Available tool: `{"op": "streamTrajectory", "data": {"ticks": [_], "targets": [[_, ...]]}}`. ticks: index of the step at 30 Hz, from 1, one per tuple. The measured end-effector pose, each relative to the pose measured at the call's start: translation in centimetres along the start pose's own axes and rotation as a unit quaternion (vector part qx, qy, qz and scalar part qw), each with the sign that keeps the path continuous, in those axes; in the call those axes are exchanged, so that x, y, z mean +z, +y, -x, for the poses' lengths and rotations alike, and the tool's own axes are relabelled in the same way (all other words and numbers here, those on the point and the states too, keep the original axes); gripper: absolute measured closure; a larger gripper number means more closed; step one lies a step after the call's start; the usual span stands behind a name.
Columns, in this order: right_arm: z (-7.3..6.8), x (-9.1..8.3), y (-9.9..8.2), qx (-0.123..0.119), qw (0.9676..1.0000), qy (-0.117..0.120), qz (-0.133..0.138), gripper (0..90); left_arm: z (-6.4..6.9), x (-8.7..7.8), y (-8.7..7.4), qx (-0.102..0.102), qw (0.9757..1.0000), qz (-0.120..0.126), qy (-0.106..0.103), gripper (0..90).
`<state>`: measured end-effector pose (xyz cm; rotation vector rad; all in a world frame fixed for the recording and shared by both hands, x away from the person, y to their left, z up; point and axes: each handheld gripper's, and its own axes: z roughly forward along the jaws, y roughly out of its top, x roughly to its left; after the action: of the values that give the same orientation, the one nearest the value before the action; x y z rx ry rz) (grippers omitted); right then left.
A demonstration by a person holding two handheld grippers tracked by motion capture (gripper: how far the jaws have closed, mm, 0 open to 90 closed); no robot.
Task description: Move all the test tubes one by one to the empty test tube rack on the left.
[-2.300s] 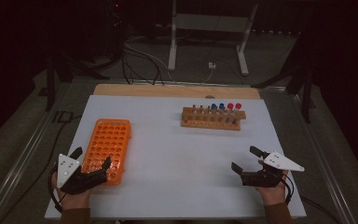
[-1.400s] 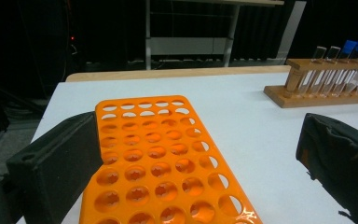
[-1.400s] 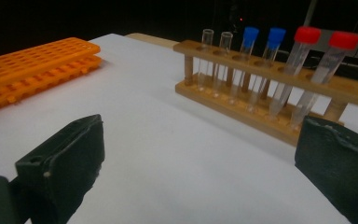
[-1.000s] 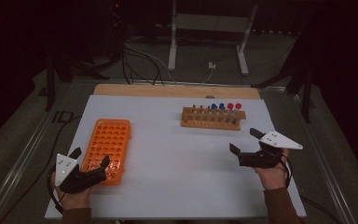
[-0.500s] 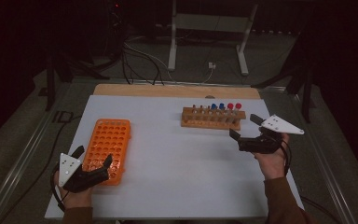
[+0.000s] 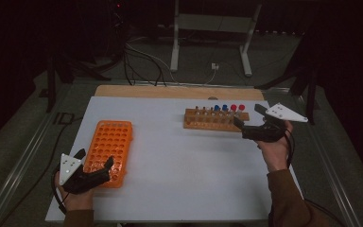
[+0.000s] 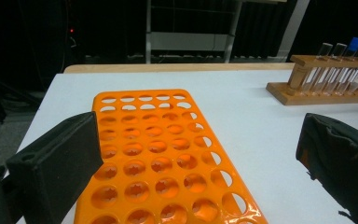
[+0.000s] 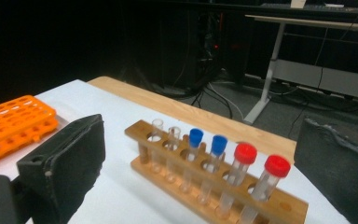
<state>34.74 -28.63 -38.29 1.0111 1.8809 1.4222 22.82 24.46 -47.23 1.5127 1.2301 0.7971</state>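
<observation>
Dark floor with cables and a metal stand [image 6: 211, 45] lies beyond the white counter [image 6: 179, 165], whose far edge shows a strip of bare wood. On the counter's left sits an orange rack [image 6: 108, 151], all its holes empty. On the right stands a wooden rack [image 6: 215, 120] holding six tubes [image 8: 209, 163] in a row: two uncapped, two with blue caps, two with red caps.

Right tool [image 6: 251, 124] hovers just beside the wooden rack's right end, jaws spread wide and gripping nothing; in the right gripper view the row of tubes stands between its jaws, farther off, with the red-capped pair nearest. Nothing lies between this tool and the tubes.

Left tool [image 6: 94, 165] rests at the near end of the orange rack, its jaws also wide apart and empty, one over the rack's near left edge, the other over bare counter. Open counter separates the two racks, which are well apart.
</observation>
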Motion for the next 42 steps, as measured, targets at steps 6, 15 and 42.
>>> {"op": "streamTrajectory", "data": {"ticks": [6, 15, 42], "targets": [[1.1, 1.4, 0.5, 0.005, 0.9999, -0.008, 0.006, 2.3, -0.1, -0.1, 0.0, -0.006, 1.0, 0.002, 0.002, 0.7], [3.0, 3.3, 0.0, 0.037, 0.9991, -0.02, -0.004, 2.3, -0.1, 0.0, 0.0, -0.012, 0.9999, 0.0, 0.0, 0.7], [6.9, 6.7, -3.0, 0.1, 0.9898, -0.077, -0.068, 26.8, -0.5, -0.1, -0.1, -0.032, 0.9995, 0.008, 0.002, 0.7]]}}
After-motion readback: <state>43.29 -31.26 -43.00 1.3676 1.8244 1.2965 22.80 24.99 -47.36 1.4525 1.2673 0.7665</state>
